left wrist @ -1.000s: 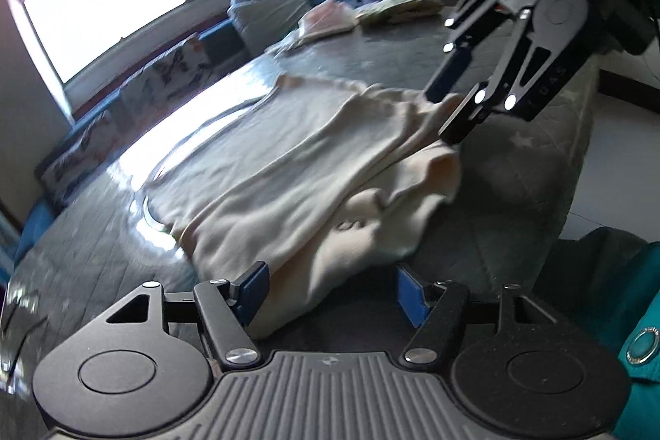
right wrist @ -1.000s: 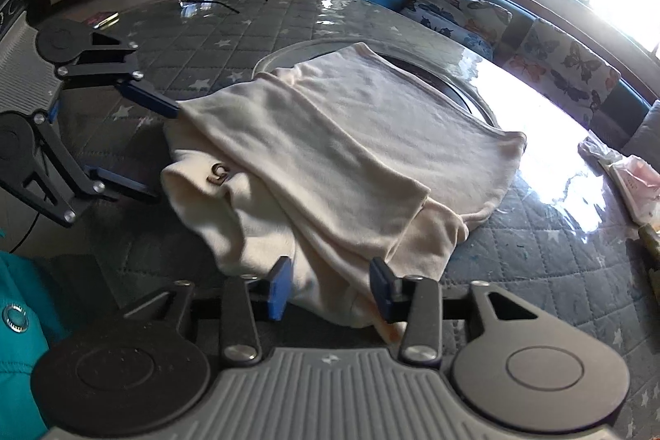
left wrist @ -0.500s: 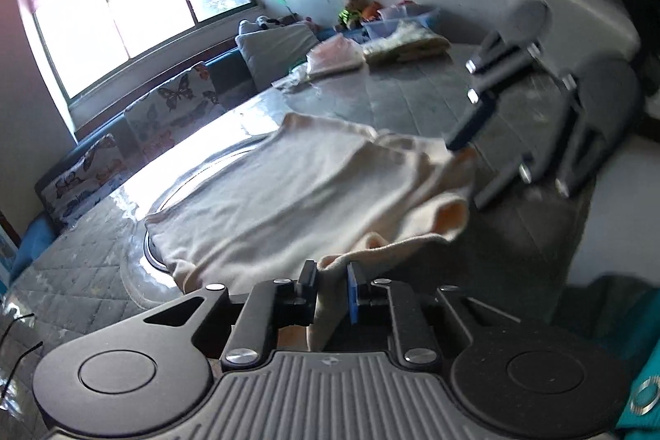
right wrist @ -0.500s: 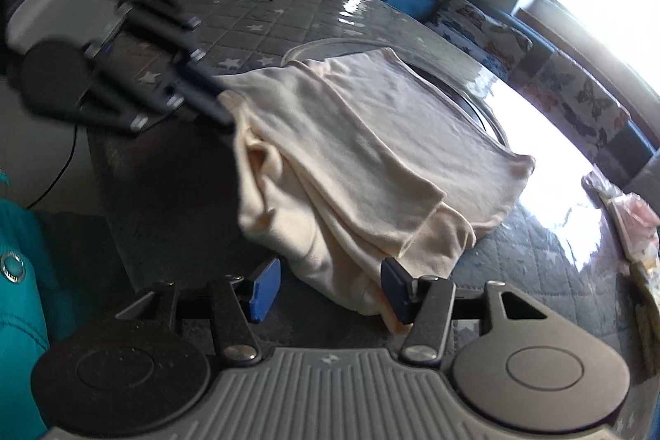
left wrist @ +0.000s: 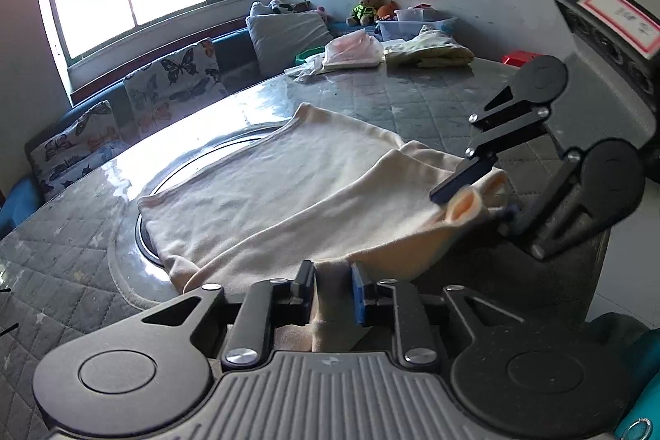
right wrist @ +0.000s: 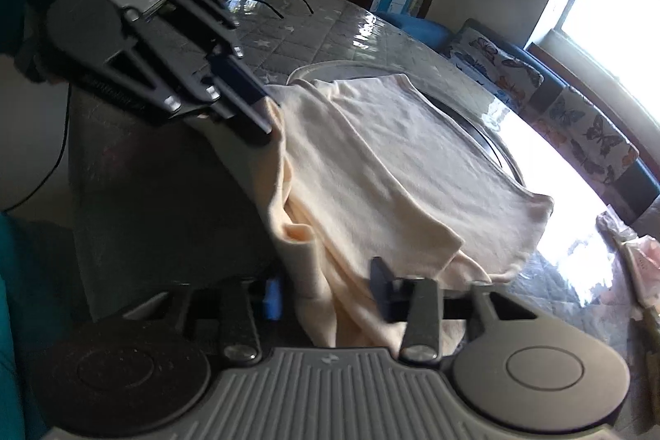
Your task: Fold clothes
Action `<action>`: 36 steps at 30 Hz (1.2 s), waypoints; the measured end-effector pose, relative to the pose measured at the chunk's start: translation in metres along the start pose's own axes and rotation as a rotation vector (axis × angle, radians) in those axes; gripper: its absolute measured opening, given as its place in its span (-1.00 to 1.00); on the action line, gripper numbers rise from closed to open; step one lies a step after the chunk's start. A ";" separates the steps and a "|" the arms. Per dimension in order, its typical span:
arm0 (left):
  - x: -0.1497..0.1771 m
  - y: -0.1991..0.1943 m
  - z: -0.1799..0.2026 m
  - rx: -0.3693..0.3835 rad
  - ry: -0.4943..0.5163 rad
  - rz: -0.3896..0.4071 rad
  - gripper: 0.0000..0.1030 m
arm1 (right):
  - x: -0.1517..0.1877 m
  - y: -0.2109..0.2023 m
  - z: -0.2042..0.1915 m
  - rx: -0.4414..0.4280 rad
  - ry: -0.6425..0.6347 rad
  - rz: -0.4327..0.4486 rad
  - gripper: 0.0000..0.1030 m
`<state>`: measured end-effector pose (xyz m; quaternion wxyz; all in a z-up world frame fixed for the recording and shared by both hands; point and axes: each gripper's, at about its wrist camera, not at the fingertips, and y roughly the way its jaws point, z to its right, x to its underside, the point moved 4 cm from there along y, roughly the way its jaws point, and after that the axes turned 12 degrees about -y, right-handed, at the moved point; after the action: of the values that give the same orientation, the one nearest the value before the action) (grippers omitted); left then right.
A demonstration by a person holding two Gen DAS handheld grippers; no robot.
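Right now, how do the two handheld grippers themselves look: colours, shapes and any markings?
Both the left gripper and the right gripper are matte black, with a ribbed grey body, two round disc-shaped side plates, silver screws and blue-padded jaws. The right gripper's housing bears a white label edged in red.

Quilted table [left wrist: 420, 102] (glossy) carries cream garment [left wrist: 288, 192].

Soft matt cream cloth garment [left wrist: 288, 192] — glossy quilted table [left wrist: 412, 102], matt black plastic claw [left wrist: 332, 291].
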<state>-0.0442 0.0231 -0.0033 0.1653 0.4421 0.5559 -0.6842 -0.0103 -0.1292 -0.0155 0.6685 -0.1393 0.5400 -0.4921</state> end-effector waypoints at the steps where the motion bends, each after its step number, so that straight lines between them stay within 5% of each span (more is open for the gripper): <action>1: 0.001 -0.001 0.000 0.001 0.002 -0.001 -0.45 | 0.000 0.000 0.003 -0.010 0.021 0.003 -0.44; 5: 0.008 -0.009 0.001 -0.001 0.023 0.006 -0.03 | 0.000 -0.001 0.014 -0.052 0.106 0.014 -0.61; 18: 0.030 0.000 0.008 -0.095 0.166 -0.014 0.14 | -0.003 -0.006 0.037 -0.114 0.269 0.052 -0.74; 26: 0.027 0.000 -0.005 -0.115 0.131 -0.009 -0.71 | -0.007 -0.008 0.039 -0.102 0.251 0.052 -0.79; 36: 0.021 -0.026 -0.005 -0.093 0.081 0.024 -0.86 | -0.014 -0.034 0.026 -0.079 0.202 0.096 -0.82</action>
<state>-0.0722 0.0419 -0.0034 0.1712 0.4678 0.5879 -0.6373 -0.0038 -0.1426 0.0269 0.6276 -0.0892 0.6296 -0.4492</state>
